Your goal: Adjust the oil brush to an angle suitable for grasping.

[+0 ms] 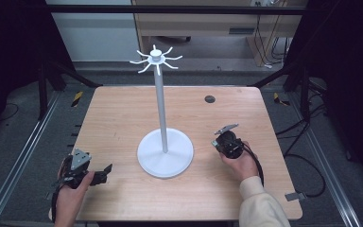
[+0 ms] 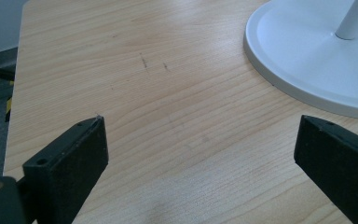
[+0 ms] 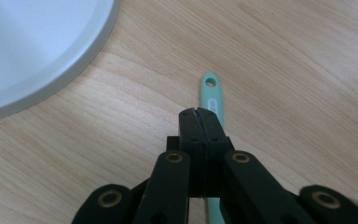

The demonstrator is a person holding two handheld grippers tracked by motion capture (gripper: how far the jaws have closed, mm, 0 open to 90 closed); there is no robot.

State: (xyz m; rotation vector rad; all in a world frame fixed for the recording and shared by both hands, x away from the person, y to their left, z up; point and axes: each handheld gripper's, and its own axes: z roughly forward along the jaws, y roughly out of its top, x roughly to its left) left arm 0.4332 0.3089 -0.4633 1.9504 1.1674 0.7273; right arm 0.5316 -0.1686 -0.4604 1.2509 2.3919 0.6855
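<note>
A white hook stand (image 1: 165,153) stands mid-table, its thin pole (image 1: 160,109) topped by a ring of curved hooks (image 1: 156,59). My right gripper (image 1: 217,142) sits just right of the round base (image 3: 28,46). Its jaws (image 3: 198,114) are shut flat against each other. A mint-green handle with a hanging hole (image 3: 210,93) lies on the wood beneath them and pokes out past the tips. I see nothing between the pads. My left gripper (image 1: 99,174) rests near the front left corner. It (image 2: 200,154) is wide open over bare wood, with the stand's base (image 2: 317,60) ahead to the right.
The wooden table (image 1: 123,118) has a dark round cable hole (image 1: 210,99) at the back right. Its left edge (image 2: 16,93) runs close beside the left gripper. Black frame rails and cables lie on the floor on both sides.
</note>
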